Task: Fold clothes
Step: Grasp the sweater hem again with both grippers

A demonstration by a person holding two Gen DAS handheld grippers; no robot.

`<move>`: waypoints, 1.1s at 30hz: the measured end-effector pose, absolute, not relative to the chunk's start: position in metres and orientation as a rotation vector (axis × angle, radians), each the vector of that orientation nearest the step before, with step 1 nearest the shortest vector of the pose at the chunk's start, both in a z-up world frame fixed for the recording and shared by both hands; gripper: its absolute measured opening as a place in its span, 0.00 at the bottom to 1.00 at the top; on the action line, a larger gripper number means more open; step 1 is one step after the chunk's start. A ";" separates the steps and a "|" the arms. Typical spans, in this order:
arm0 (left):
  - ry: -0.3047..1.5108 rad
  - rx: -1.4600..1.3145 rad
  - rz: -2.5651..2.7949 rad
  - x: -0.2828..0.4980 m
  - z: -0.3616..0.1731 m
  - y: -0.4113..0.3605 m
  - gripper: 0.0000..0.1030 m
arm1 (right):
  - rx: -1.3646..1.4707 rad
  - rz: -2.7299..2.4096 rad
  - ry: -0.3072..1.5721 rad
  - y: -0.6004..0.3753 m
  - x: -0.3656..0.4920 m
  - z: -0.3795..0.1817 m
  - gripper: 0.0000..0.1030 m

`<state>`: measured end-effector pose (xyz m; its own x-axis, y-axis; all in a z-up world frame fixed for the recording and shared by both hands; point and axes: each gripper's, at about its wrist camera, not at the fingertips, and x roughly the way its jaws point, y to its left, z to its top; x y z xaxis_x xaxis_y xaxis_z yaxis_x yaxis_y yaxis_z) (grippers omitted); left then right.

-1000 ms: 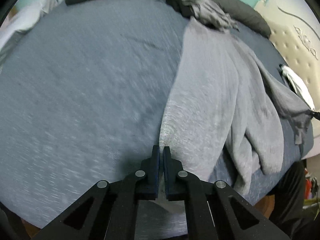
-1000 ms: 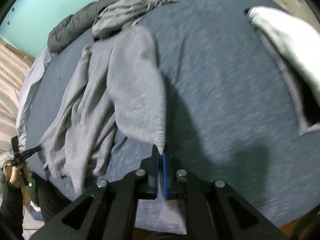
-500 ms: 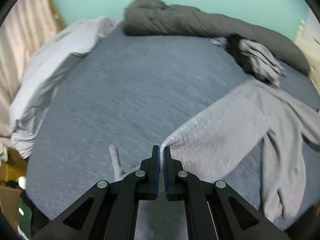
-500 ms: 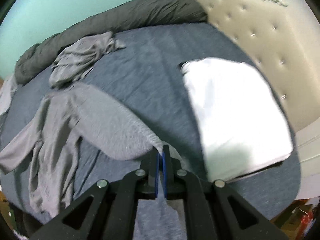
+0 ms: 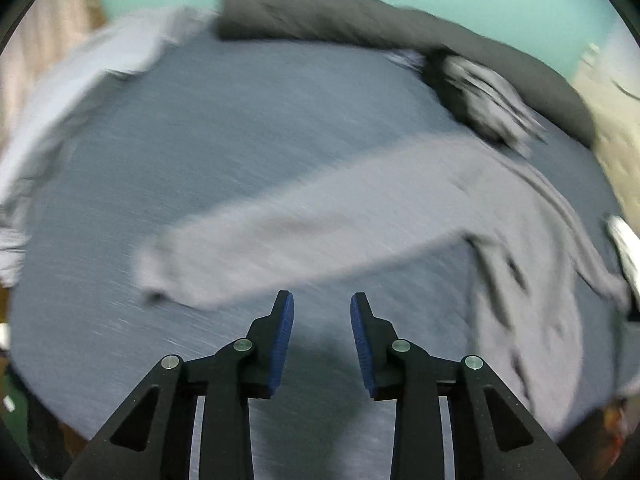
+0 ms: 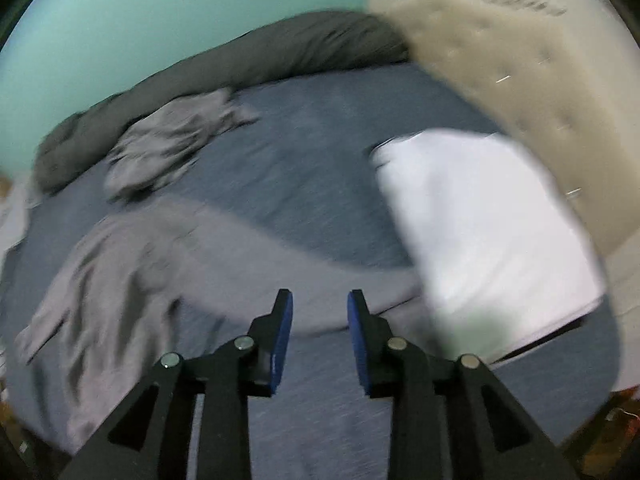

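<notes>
A light grey long-sleeved garment (image 5: 320, 224) lies spread on the blue bed sheet (image 5: 224, 128); both views are blurred by motion. In the left wrist view one sleeve stretches to the left just beyond my left gripper (image 5: 322, 300), which is open and empty above the sheet. In the right wrist view the garment (image 6: 168, 264) lies left and ahead of my right gripper (image 6: 319, 296), which is open and empty.
A dark grey rolled duvet (image 5: 360, 16) runs along the far edge of the bed. A crumpled grey garment (image 6: 172, 140) lies near it. A white pillow (image 6: 480, 224) lies at the right by the cream tufted headboard (image 6: 520, 60). Pale bedding (image 5: 80, 92) hangs at the left.
Both grippers have opened and let go of the grey garment's sleeve ends, which now lie on the sheet. Both grippers have drawn back from the cloth.
</notes>
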<state>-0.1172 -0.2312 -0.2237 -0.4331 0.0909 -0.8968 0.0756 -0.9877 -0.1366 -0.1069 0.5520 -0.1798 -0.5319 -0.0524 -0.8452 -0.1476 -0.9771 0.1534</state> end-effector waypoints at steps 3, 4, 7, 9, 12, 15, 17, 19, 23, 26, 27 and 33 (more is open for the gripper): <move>-0.307 -1.679 2.473 -0.108 -0.251 -0.184 0.32 | -1.667 2.712 0.395 0.516 -0.099 -0.215 0.33; -0.319 -1.687 2.417 -0.104 -0.261 -0.167 0.32 | -1.721 2.711 0.414 0.504 -0.097 -0.227 0.33; -0.270 -1.716 2.303 -0.091 -0.286 -0.121 0.32 | -1.901 2.668 0.426 0.464 -0.086 -0.262 0.34; -0.243 -1.733 2.247 -0.084 -0.300 -0.099 0.32 | -2.021 2.645 0.404 0.437 -0.077 -0.284 0.34; -0.208 -1.754 2.183 -0.076 -0.317 -0.072 0.32 | -2.165 2.649 0.350 0.394 -0.063 -0.310 0.34; -0.202 -1.772 2.145 -0.069 -0.332 -0.055 0.32 | -2.257 2.660 0.314 0.359 -0.050 -0.327 0.34; -0.204 -1.784 2.131 -0.065 -0.340 -0.049 0.32 | -2.310 2.666 0.294 0.338 -0.042 -0.337 0.34; -0.220 -1.792 2.115 -0.062 -0.346 -0.044 0.32 | -2.325 2.677 0.310 0.325 -0.038 -0.343 0.34; -0.243 -1.788 2.108 -0.056 -0.354 -0.039 0.32 | -2.357 2.675 0.305 0.305 -0.035 -0.354 0.34; -0.262 -1.793 2.105 -0.055 -0.360 -0.039 0.31 | -2.370 2.663 0.271 0.296 -0.033 -0.359 0.33; -0.264 -1.793 2.103 -0.055 -0.362 -0.039 0.28 | -2.380 2.655 0.269 0.294 -0.032 -0.362 0.32; -0.225 -1.744 2.120 -0.050 -0.352 -0.035 0.04 | -2.350 2.687 0.349 0.291 -0.030 -0.363 0.04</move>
